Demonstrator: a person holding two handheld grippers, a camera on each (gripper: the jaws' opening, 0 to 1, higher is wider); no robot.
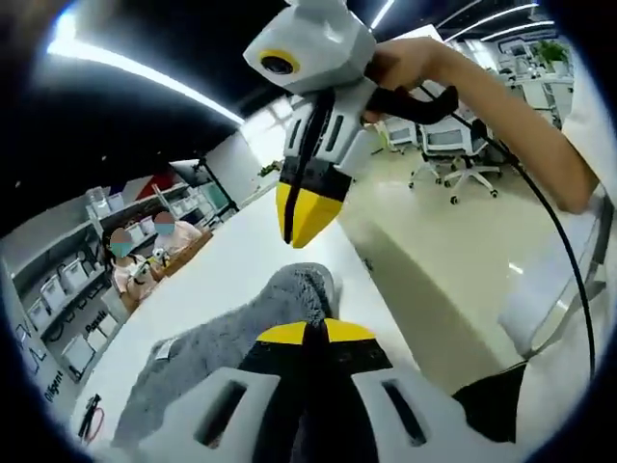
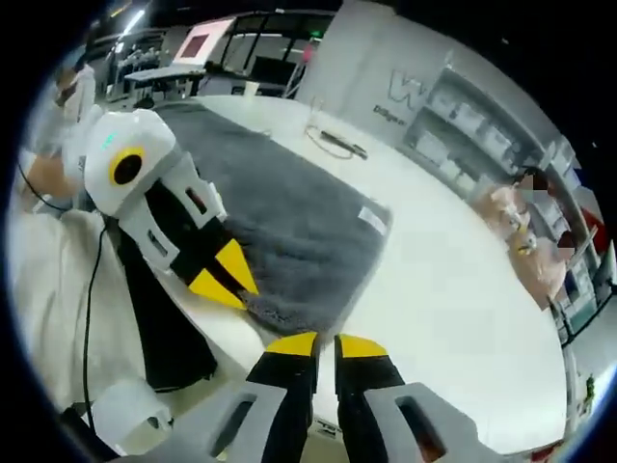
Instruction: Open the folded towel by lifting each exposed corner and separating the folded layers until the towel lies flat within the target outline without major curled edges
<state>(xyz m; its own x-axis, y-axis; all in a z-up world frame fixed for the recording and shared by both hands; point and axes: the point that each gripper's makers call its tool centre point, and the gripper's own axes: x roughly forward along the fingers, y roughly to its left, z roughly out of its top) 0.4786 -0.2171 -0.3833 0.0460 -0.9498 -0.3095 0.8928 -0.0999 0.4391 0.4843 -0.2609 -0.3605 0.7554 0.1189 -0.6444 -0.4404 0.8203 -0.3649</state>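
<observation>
The grey towel [image 2: 289, 217] lies spread on the white table [image 2: 453, 289], its near corner pinched by the left gripper [image 2: 231, 285], while the right gripper [image 2: 325, 342], jaws together, waits to flatten remaining curls.

Little is reading clearly. A large pale letter "W" [image 2: 403, 89] is showing on the grey wall above smaller lettering too blurred to make out. Dark print on the white storage bins [image 1: 75, 355] is staying too distorted to read with confidence.
</observation>
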